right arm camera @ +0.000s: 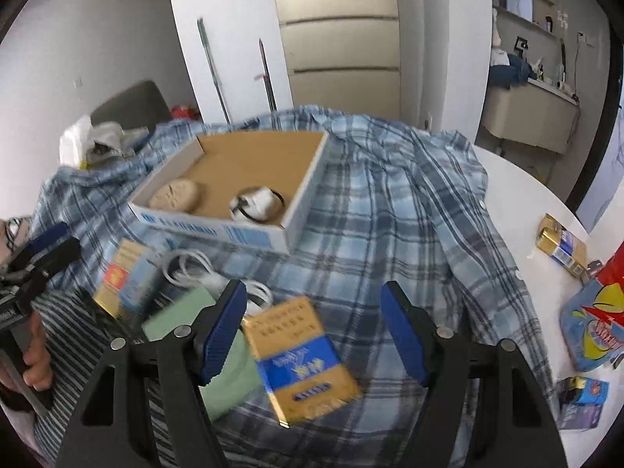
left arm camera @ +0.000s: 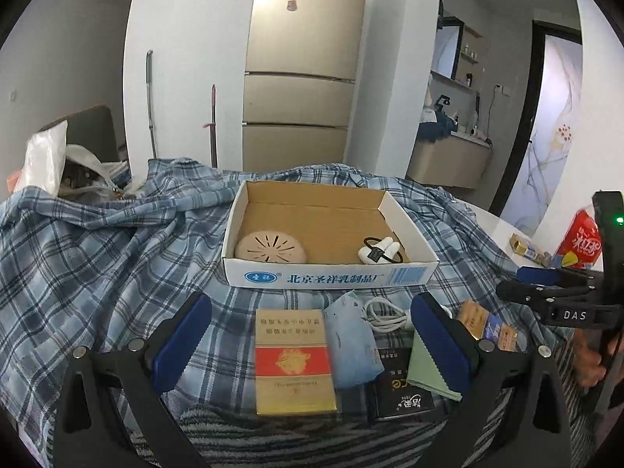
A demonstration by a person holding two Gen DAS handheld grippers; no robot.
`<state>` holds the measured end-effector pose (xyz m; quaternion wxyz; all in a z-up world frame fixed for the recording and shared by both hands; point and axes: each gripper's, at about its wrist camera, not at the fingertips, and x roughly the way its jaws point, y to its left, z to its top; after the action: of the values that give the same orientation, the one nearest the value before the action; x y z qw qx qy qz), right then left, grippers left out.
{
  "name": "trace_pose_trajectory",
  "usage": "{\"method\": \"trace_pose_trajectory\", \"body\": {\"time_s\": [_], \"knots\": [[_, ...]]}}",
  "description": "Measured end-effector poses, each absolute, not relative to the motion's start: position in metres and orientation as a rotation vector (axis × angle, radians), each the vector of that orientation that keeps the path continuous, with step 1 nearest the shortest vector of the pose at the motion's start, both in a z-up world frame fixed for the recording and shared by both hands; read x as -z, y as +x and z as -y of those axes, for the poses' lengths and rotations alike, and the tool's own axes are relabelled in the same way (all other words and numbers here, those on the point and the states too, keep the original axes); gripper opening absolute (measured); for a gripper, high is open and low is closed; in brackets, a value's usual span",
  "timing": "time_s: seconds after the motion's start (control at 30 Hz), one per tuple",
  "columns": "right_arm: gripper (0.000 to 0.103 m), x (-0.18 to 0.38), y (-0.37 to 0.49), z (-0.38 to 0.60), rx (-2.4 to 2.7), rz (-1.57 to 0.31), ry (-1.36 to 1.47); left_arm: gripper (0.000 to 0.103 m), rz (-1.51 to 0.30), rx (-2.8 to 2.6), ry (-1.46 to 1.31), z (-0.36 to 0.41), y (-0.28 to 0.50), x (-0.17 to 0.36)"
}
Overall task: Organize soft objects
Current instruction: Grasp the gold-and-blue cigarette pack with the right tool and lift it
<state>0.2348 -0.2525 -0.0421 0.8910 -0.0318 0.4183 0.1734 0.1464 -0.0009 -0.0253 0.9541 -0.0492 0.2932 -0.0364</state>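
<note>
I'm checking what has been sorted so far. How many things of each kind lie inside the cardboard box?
Inside the white-walled cardboard box:
Round beige vented disc: 1
White earbud-like bundle with a black loop: 1
Total: 2

Setting: home dining area | Evidence: multi-door refrigerator [left arm camera: 300,74] at 12 o'clock; mop handles [left arm camera: 150,105] at 11 o'clock; washbasin counter [left arm camera: 452,156] at 2 o'clock; plaid shirt [left arm camera: 97,241] over white table [right arm camera: 518,195].

Plaid shirt [left arm camera: 97,257] soft woven cloth; box [left arm camera: 331,273] matt cardboard; cigarette pack [left arm camera: 294,362] glossy card
</note>
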Motion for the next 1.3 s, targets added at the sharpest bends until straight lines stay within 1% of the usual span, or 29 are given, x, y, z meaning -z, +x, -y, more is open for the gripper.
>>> {"method": "trace_pose_trajectory", "body": {"time_s": [0.13, 0.27, 0.47, 0.8, 0.93, 1.1, 1.17, 1.2, 1.3], "knots": [[0.070, 0.053, 0.238, 0.257, -0.374, -0.948, -0.102, 0.103, -0.588, 0.081, -0.079, 0.007, 0.141, 0.024], [0.070, 0.060, 0.237, 0.253, -0.421, -0.998, -0.125, 0.103, -0.630, 0.131, -0.127, 0.004, 0.141, 0.028], [0.070, 0.072, 0.234, 0.237, -0.456, -1.030, -0.223, 0.103, -0.643, 0.120, -0.157, -0.001, 0.144, 0.029], [0.069, 0.087, 0.239, 0.225, -0.494, -1.103, -0.301, 0.103, -0.659, 0.110, -0.133, 0.002, 0.147, 0.031], [0.065, 0.089, 0.238, 0.220, -0.515, -1.109, -0.330, 0.103, -0.665, 0.114, -0.130, 0.003, 0.148, 0.033], [0.064, 0.093, 0.246, 0.226, -0.537, -1.146, -0.253, 0.103, -0.666, 0.123, -0.134, 0.004, 0.148, 0.033], [0.056, 0.092, 0.246, 0.227, -0.526, -1.138, -0.260, 0.103, -0.664, 0.125, -0.134, 0.003, 0.148, 0.033], [0.054, 0.091, 0.245, 0.227, -0.518, -1.134, -0.266, 0.103, -0.665, 0.125, -0.134, 0.004, 0.148, 0.033], [0.052, 0.082, 0.242, 0.229, -0.495, -1.115, -0.237, 0.103, -0.662, 0.120, -0.139, 0.003, 0.149, 0.033]]}}
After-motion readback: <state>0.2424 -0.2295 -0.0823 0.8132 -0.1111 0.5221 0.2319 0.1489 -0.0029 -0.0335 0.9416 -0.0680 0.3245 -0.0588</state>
